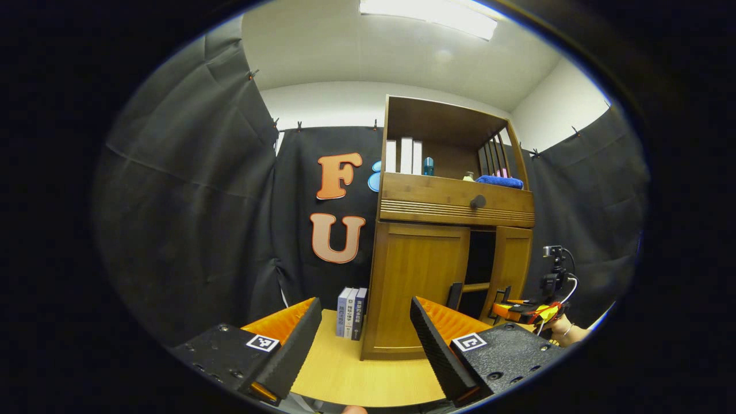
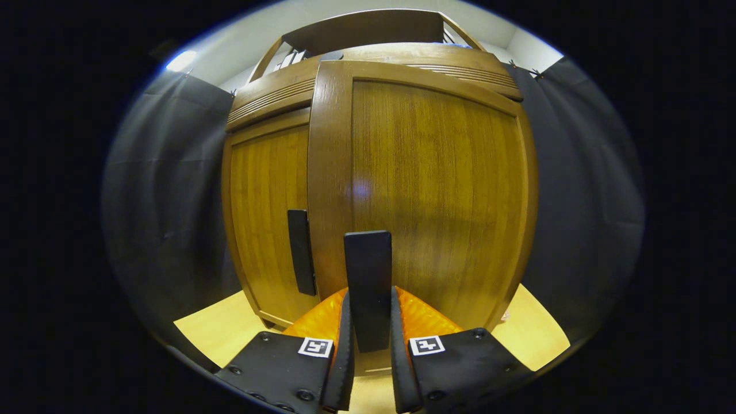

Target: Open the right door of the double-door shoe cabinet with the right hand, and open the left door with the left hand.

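Right tongs (image 2: 368,345): fingers nearly together, clamped on the black handle (image 2: 368,287) of the right door (image 2: 437,190), one pad on each side of it. In the right gripper view that door fills most of the frame and stands swung out from the cabinet front; the left door (image 2: 264,218) sits behind it to the left, flat and closed, with its own black handle (image 2: 301,252) untouched.

Left tongs (image 1: 366,339): wide open, holding nothing, touching nothing. They hang above the light wood table (image 1: 345,374), well apart from the shoe cabinet (image 1: 448,230), which stands ahead and slightly right of them. In the left gripper view the left door (image 1: 417,287) is shut, the right door (image 1: 512,270) is angled out with a dark gap between the two. The right tongs (image 1: 506,307) are seen at that door's lower edge, a hand (image 1: 566,330) behind them.

Books (image 1: 351,313) stand upright on the table just beside the cabinet's left side. The upper shelf (image 1: 448,144) holds white books, a blue bottle and a folded blue cloth (image 1: 499,181). A drawer (image 1: 454,201) with a dark knob sits above the doors.
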Tool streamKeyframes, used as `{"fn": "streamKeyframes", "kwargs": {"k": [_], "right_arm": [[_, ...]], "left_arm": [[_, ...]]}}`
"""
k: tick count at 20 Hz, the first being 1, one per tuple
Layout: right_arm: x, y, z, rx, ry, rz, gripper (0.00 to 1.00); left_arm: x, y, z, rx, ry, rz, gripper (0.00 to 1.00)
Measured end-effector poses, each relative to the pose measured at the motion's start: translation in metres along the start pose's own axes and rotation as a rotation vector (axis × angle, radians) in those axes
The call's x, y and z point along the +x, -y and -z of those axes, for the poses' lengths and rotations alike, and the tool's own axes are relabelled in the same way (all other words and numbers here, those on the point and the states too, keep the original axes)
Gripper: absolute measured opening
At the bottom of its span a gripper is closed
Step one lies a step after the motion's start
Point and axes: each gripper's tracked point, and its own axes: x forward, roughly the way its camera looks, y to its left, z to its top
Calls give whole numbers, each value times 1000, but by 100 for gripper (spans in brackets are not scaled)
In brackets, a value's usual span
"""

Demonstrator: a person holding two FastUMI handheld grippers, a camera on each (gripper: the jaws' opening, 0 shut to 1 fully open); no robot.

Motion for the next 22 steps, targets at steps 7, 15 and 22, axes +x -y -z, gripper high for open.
{"fn": "streamKeyframes", "kwargs": {"k": [7, 15, 22], "right_arm": [[-43, 23, 7, 12, -11, -18, 39], [-96, 63, 17, 3, -32, 65, 39], [-134, 106, 19, -3, -56, 183, 20]], "left_arm": [[-4, 19, 8, -2, -19, 38, 92], [-3, 48, 10, -16, -21, 111, 95], [3, 66, 16, -40, -38, 157, 97]]}}
